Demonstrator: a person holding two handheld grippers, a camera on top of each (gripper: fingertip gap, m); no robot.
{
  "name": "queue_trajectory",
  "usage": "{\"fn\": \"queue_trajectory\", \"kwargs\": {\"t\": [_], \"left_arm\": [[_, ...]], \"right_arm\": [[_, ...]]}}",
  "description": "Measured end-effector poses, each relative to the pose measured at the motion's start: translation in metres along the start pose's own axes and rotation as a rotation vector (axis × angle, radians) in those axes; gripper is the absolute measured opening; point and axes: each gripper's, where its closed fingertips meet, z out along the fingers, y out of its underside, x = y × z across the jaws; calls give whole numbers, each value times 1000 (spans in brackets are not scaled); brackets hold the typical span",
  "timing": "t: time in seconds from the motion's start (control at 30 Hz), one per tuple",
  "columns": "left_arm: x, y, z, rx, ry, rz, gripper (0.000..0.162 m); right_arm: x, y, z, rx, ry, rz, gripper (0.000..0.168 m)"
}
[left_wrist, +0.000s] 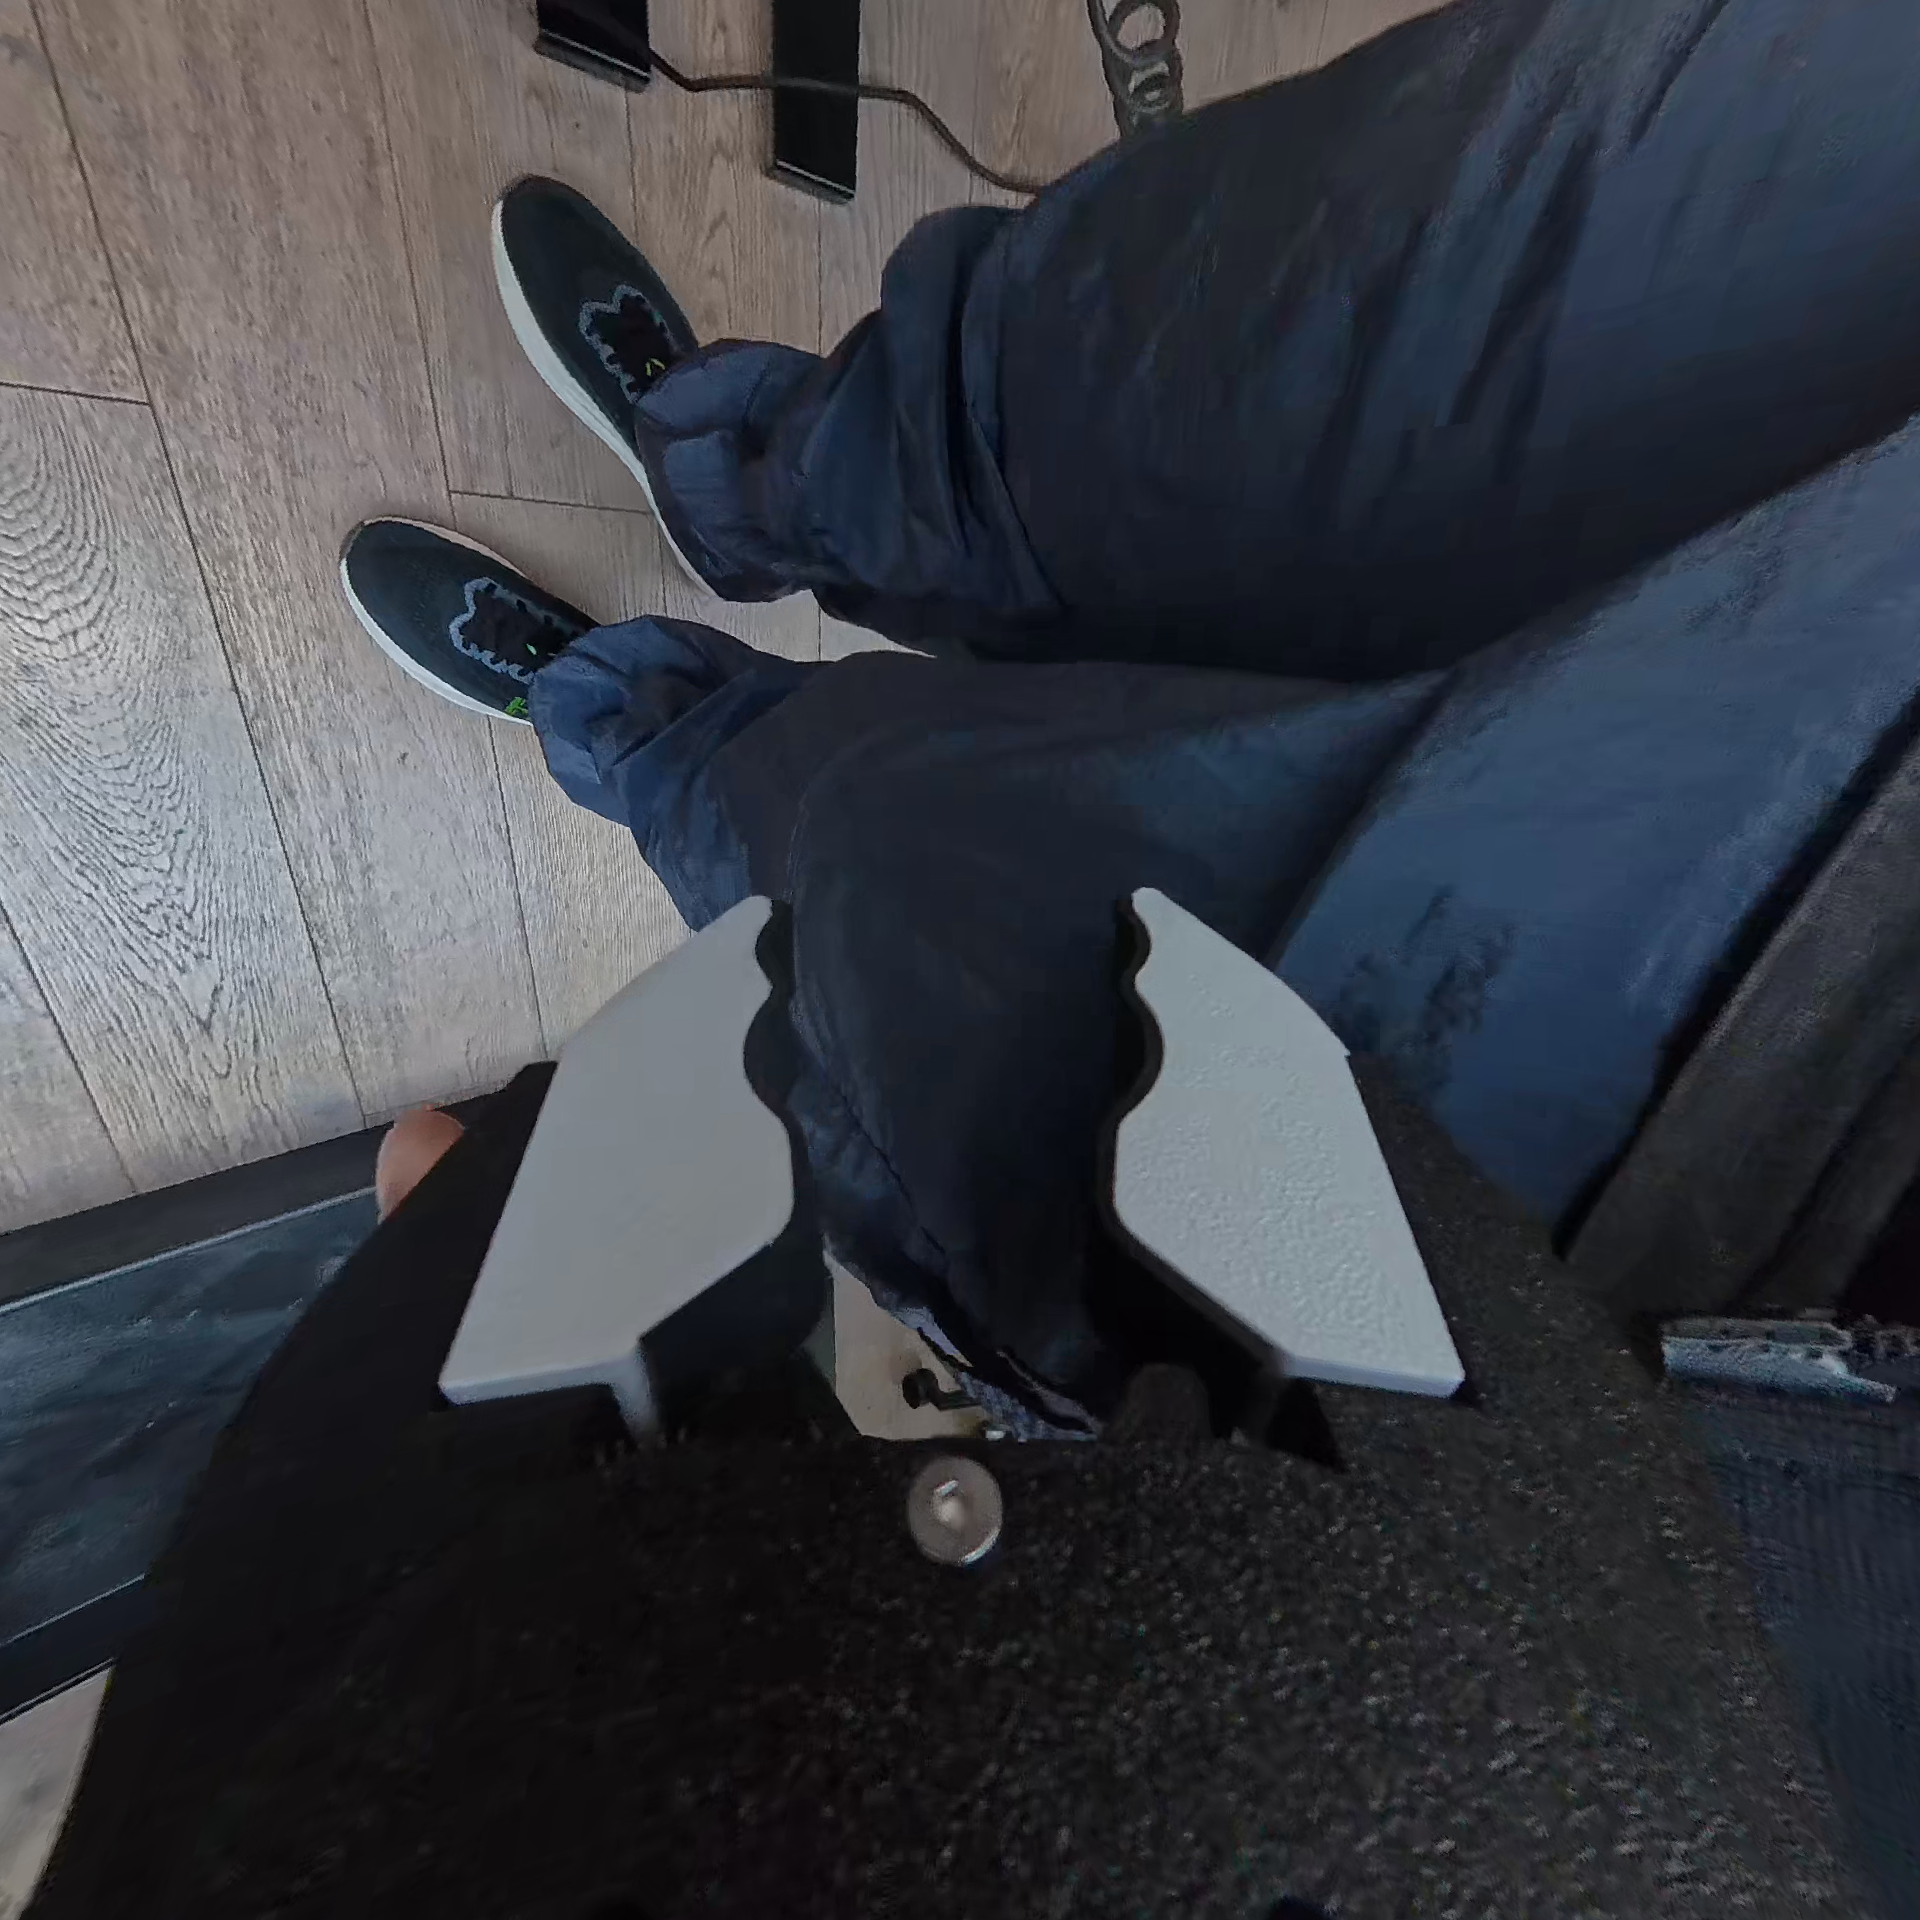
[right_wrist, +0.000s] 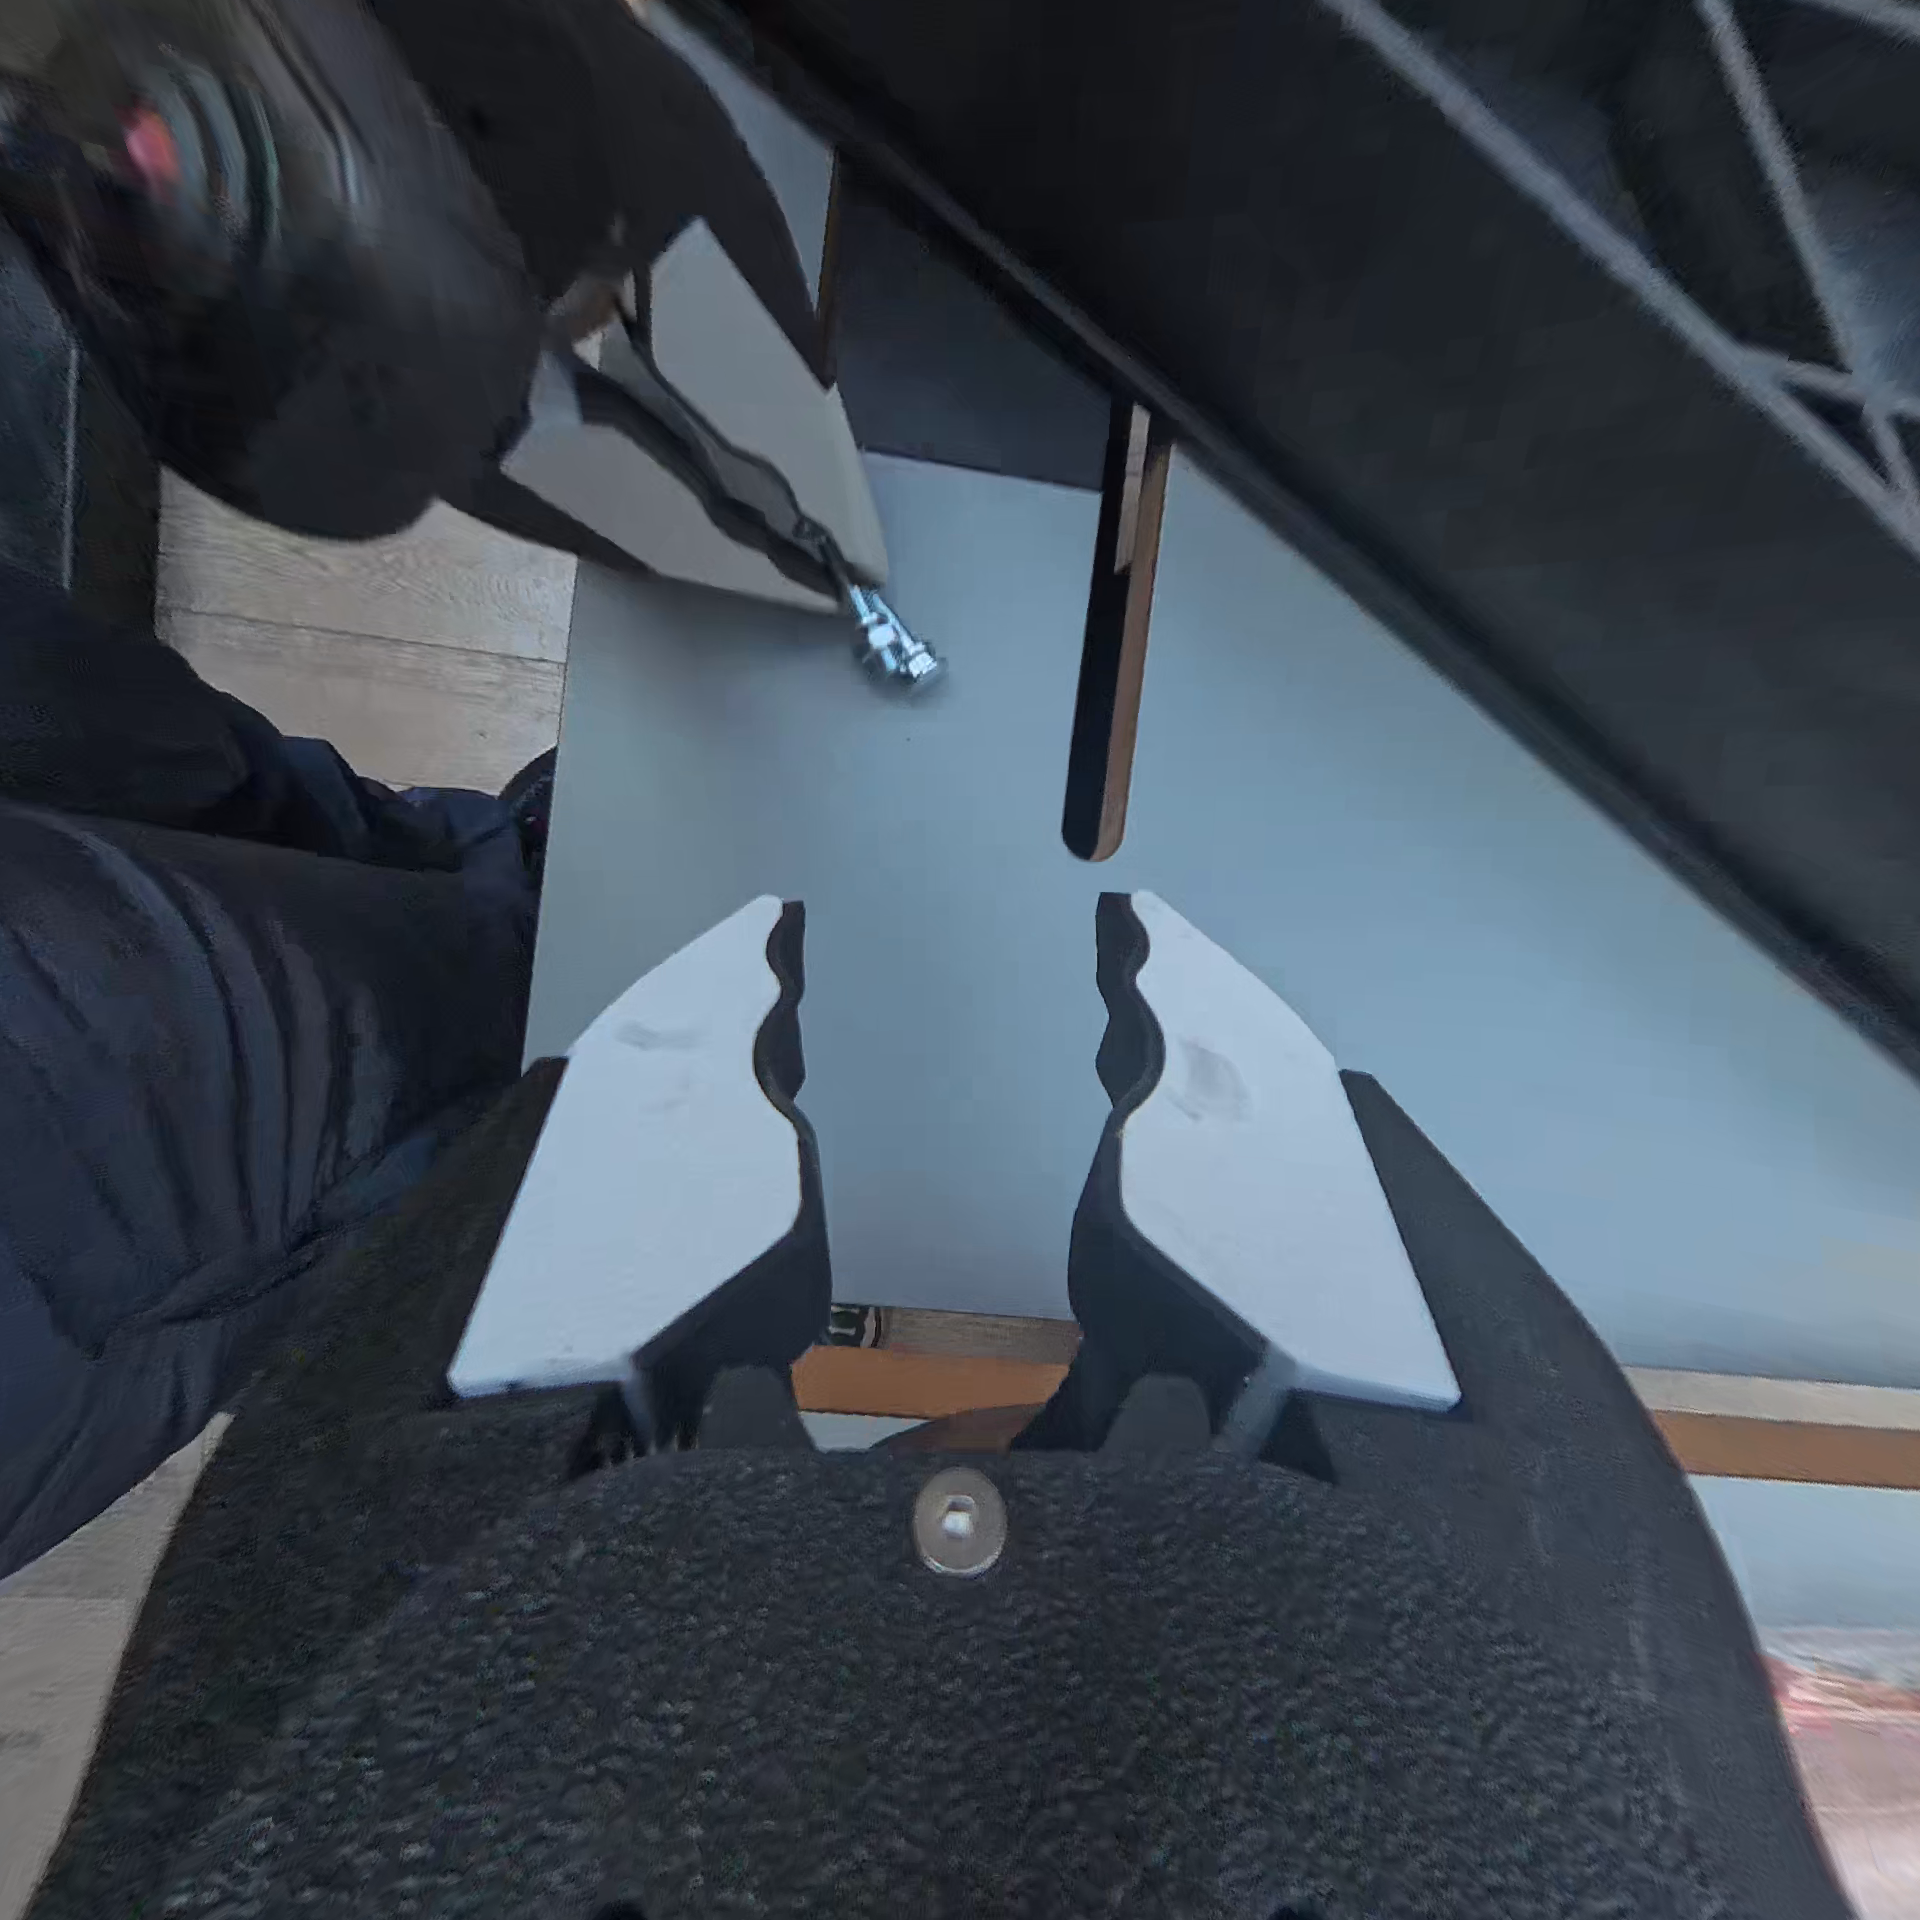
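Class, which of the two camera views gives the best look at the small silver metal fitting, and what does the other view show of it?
The right wrist view: there the metal fitting sits sharp and bright against the pale grey panel, at the tip of the left gripper, ahead of the open right gripper. The left wrist view shows nothing clearly recognisable as it.

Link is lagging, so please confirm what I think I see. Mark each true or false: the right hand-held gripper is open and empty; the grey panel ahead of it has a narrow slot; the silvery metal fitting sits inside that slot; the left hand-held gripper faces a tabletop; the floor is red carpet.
1. The right hand-held gripper is open and empty. True.
2. The grey panel has a narrow slot. True.
3. The silvery metal fitting sits inside the slot. False: it is left of the slot, apart from it.
4. The left hand-held gripper faces a tabletop. False: it faces a person's dark blue trousers and shoes.
5. The floor is red carpet. False: pale wood planks.
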Motion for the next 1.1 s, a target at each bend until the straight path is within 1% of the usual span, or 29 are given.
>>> {"fn": "queue_trajectory", "kwargs": {"t": [0.1, 0.2, 0.3, 0.43, 0.57, 0.77, 0.93, 1.1], "left_arm": [[3, 10, 4, -44, -22, 15, 60], [15, 9, 5, -22, -44, -39, 60], [34, 3, 9, 24, -61, -99, 61], [57, -4, 25, 38, -93, -110, 61], [77, -17, 36, 74, -109, -121, 62], [93, -31, 45, 104, -124, -118, 62], [99, -34, 49, 109, -121, -122, 62], [103, -34, 51, 122, -122, -134, 62]], "right_arm": [[-14, 16, 19, -1, -4, -8, 55], [-17, 13, 44, 40, -54, -56, 55], [-18, 9, 70, 59, -119, -161, 55], [-18, 1, 89, 106, -162, -275, 55], [-16, 0, 97, 137, -173, -329, 55], [-10, -1, 101, 156, -192, -383, 56], [-2, -3, 103, 154, -203, -393, 57], [-6, -1, 106, 154, -218, -386, 56]]}}
